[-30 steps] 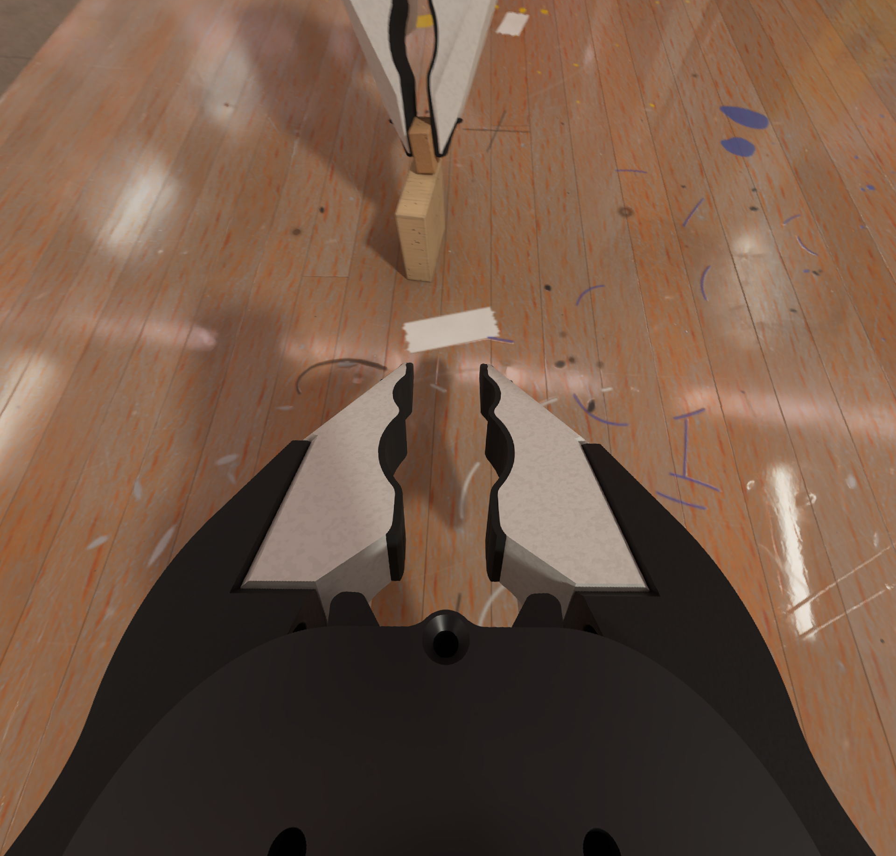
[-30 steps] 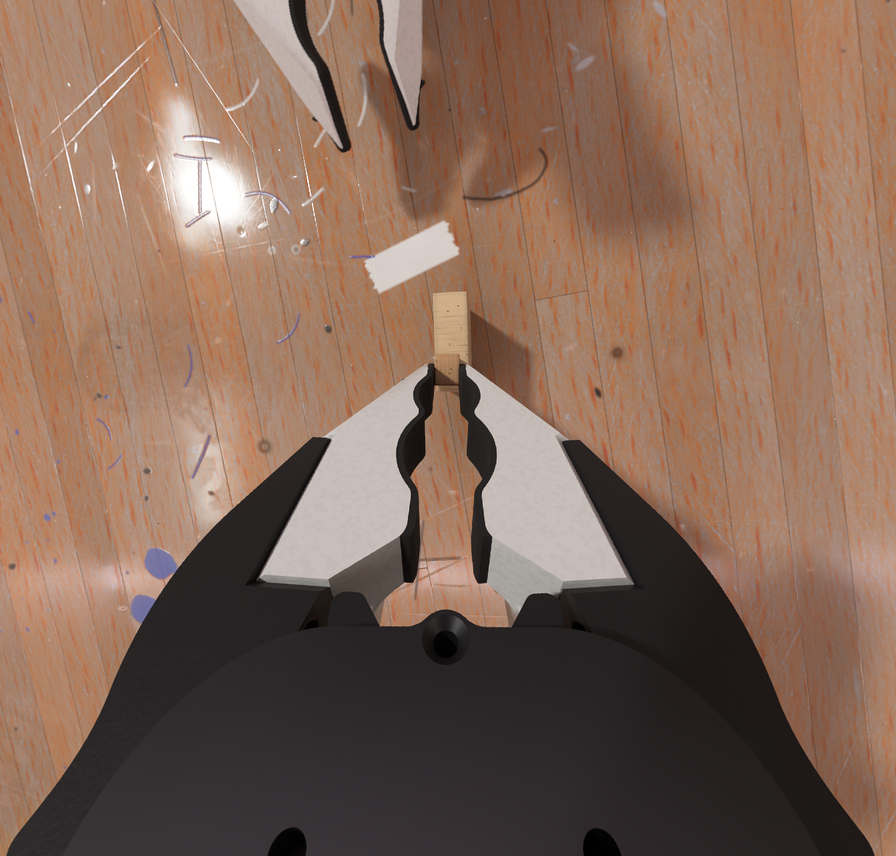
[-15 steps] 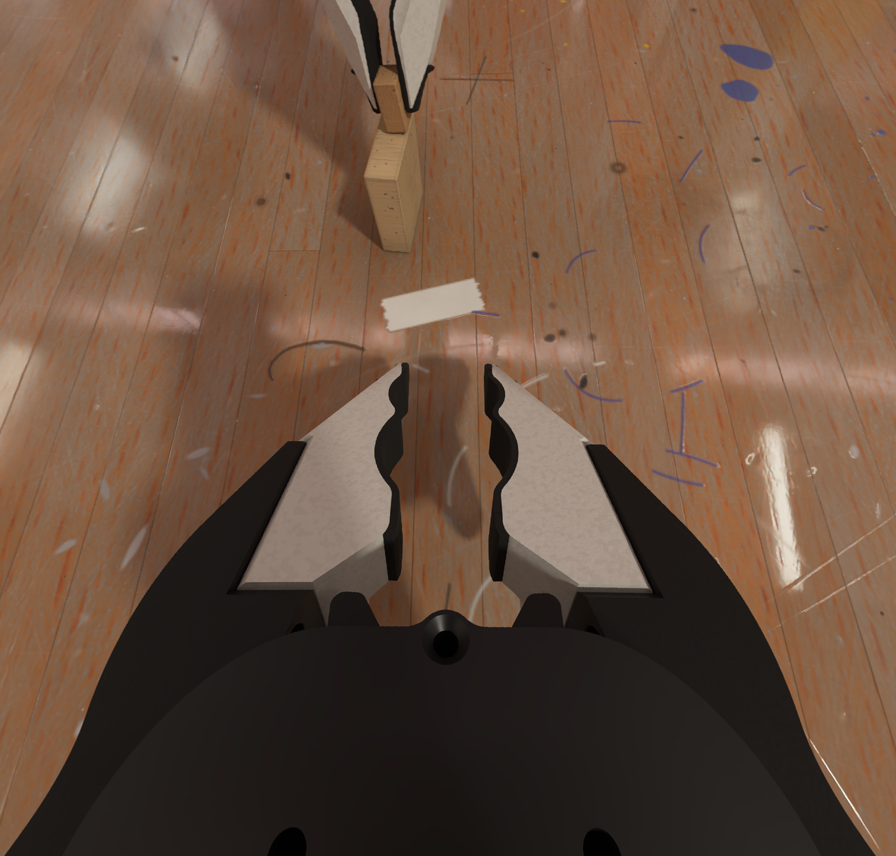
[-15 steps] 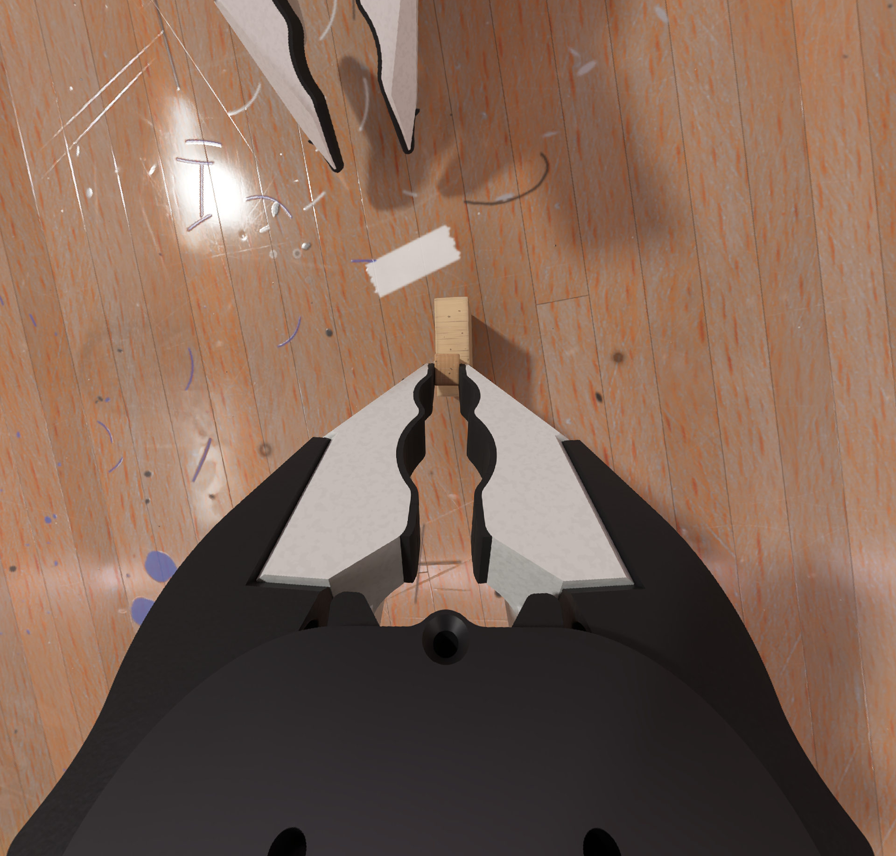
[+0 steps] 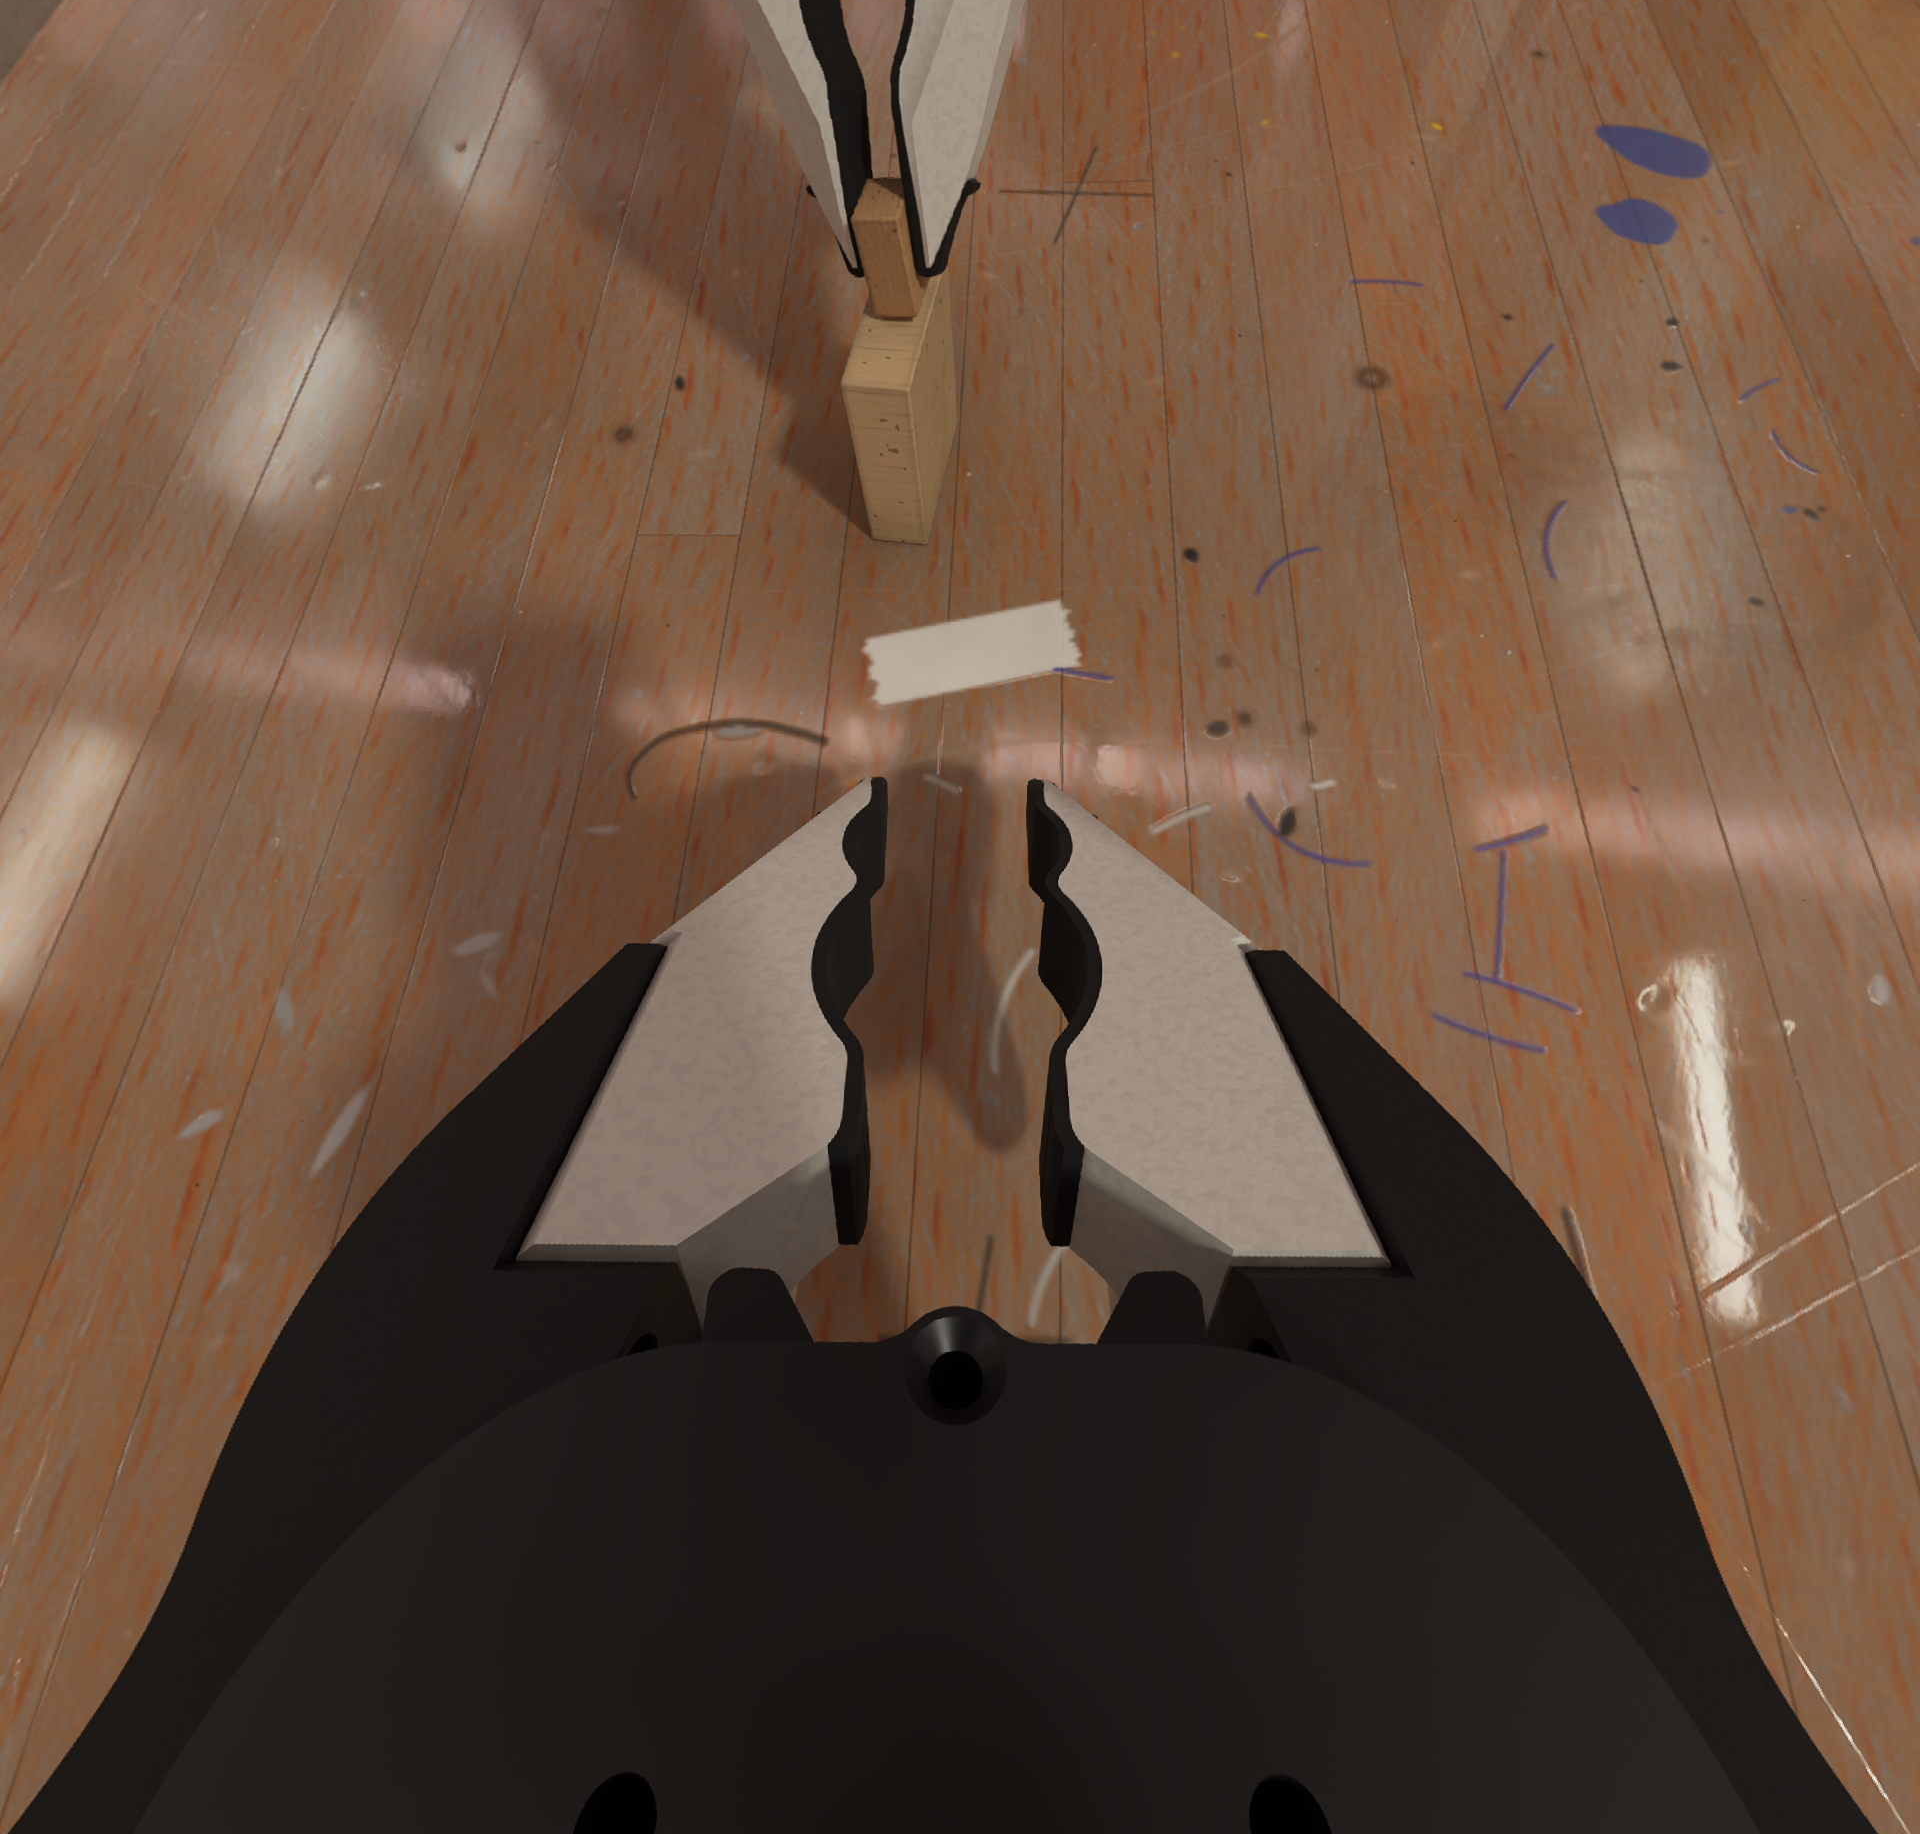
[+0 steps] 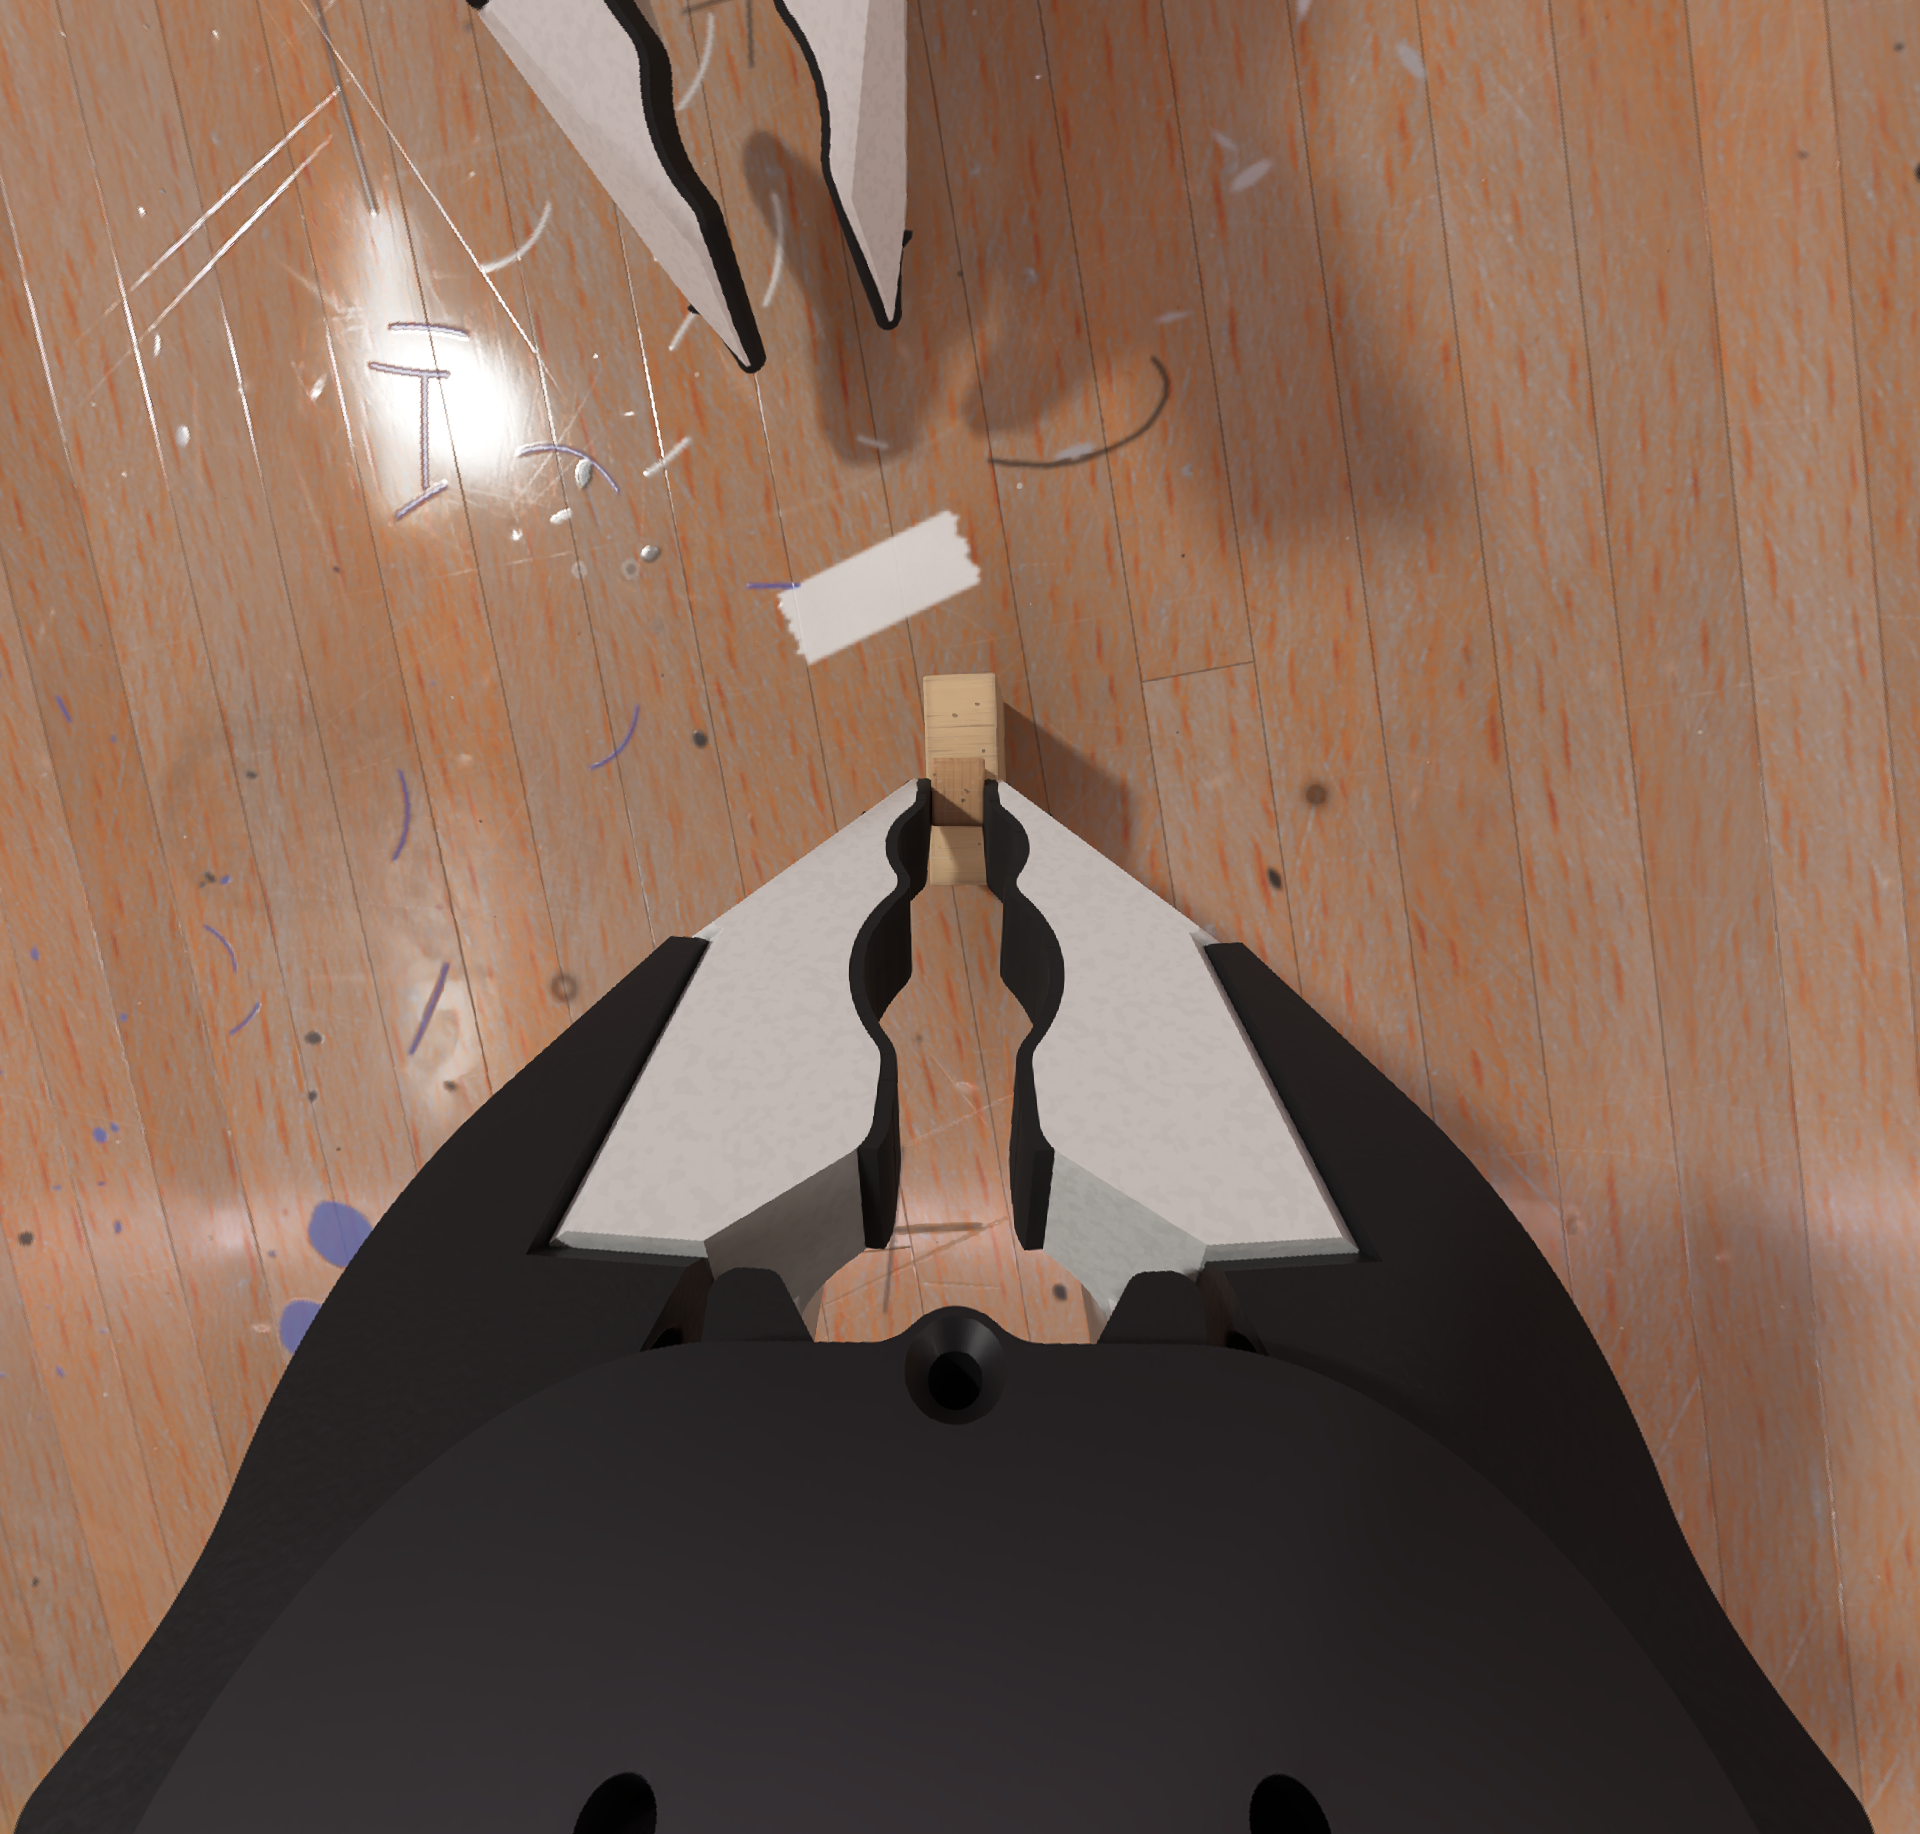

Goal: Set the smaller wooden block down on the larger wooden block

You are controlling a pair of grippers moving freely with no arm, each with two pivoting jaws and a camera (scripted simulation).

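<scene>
The larger wooden block [image 5: 899,423] stands on the wooden floor, pale and upright. My right gripper [image 6: 956,797] is shut on the smaller, darker wooden block [image 6: 956,792] directly over the larger block [image 6: 961,719]. In the left wrist view the right gripper [image 5: 899,262] comes down from above, and the smaller block's [image 5: 888,246] lower end meets the top of the larger one. My left gripper [image 5: 956,787] is open and empty, low over the floor, well short of the blocks. It also shows in the right wrist view [image 6: 821,340].
A strip of pale tape [image 5: 971,652] lies on the floor between my left gripper and the blocks; it also shows in the right wrist view [image 6: 883,584]. Blue paint blotches [image 5: 1652,158] and scuff marks dot the planks to the right.
My right gripper has kept its grip and eased the smaller block down onto the larger one. My left gripper has shifted slightly and stayed open.
</scene>
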